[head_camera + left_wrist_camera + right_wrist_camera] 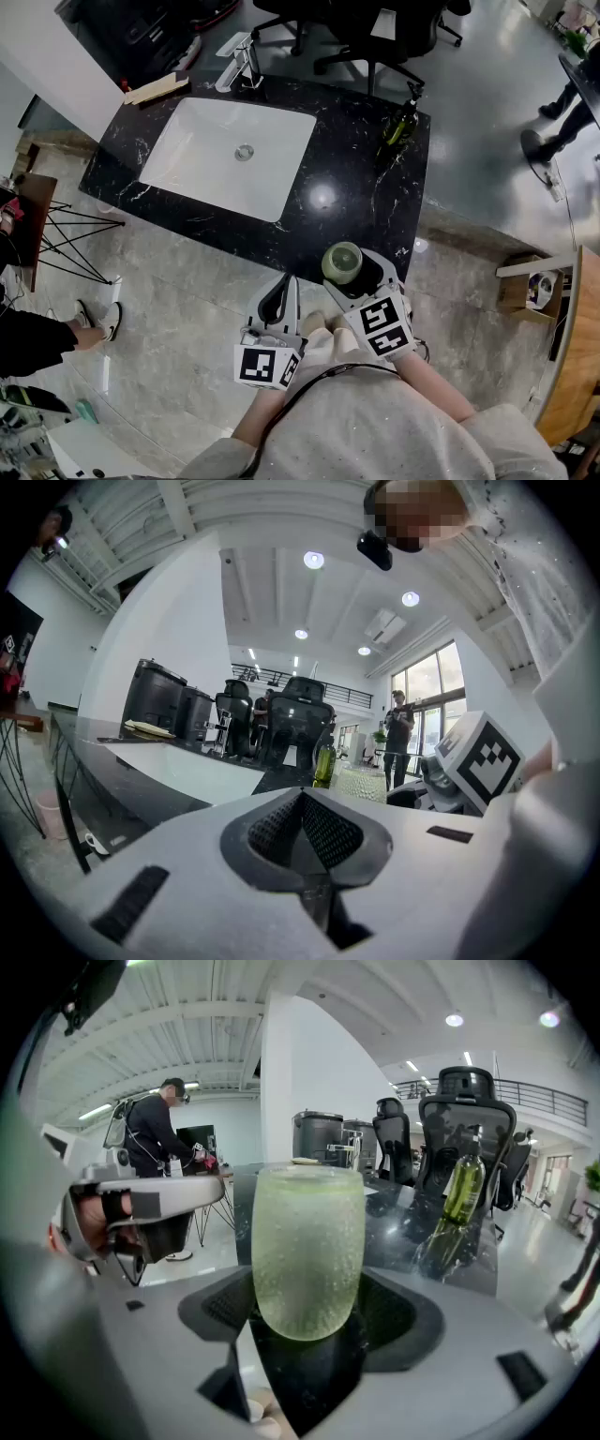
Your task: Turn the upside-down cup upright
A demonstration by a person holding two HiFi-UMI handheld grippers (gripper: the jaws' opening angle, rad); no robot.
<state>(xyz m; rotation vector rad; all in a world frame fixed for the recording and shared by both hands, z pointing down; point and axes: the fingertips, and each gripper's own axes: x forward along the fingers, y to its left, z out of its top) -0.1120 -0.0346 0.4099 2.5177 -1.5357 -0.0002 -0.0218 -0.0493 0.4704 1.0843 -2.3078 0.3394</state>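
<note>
Right gripper view, Ana: what is in the right claw (307,1288)?

The cup (307,1251), Ben. It is pale green, with a frosted skin, and it stands straight between the two jaws. Both pads lie against its lower part, one on each side. I see no gap, so the claw is clamped on it.

Which end is up?

The flat end is up and the rounded end is down, on the black counter (347,202), at the edge closest to the claw's handle. Whether the flat end is the mouth, I cannot tell for sure.

And further out?

Beyond the jaw tips and a little to their right stands a green bottle (462,1190), well apart from the cup.

The left claw (302,822)?

It is just beside the right claw, on its left, off the counter and over the floor (187,309). Its jaws are together, with nothing between them.
</note>
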